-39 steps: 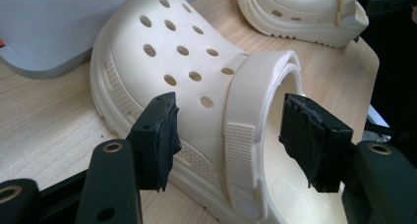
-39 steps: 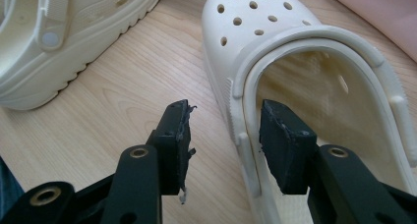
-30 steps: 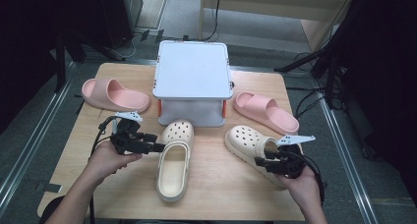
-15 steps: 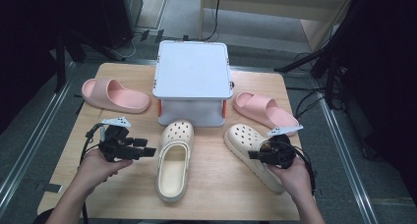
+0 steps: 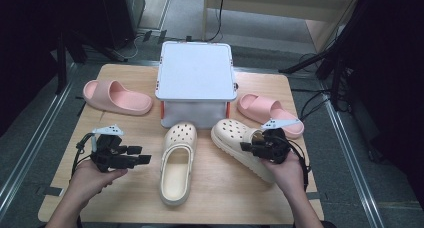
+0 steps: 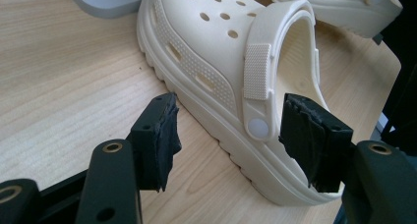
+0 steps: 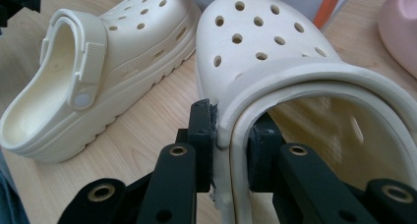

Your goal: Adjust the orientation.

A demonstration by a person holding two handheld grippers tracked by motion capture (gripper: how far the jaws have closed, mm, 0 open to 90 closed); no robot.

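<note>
So the white lidded box [image 5: 196,83] sits at the back middle of the desk [image 5: 125,198], and everything else is easiest to place off that. Two cream clogs lie right in front of it: the left clog [image 5: 177,162] points toes-first at the box front, almost touching it, and the right clog [image 5: 243,147] lies just off the box's front right corner, angled away toward the near right. The right tool [image 5: 254,147] has just been closing and is now pinching the right clog's side wall and strap at the opening, one pad outside and one inside, seen close up in the right gripper view [image 7: 231,135]. The left tool [image 5: 145,159] is spread wide, nothing between the pads, sitting in front of the box's left corner and just beside the left clog; in the left gripper view [image 6: 226,135] its jaws stand either side of that clog's strap rivet area without touching it. A pink slide [image 5: 116,96] lies left of the box, and another pink slide [image 5: 269,113] lies right of it, just behind the right hand [image 5: 287,170].
</note>
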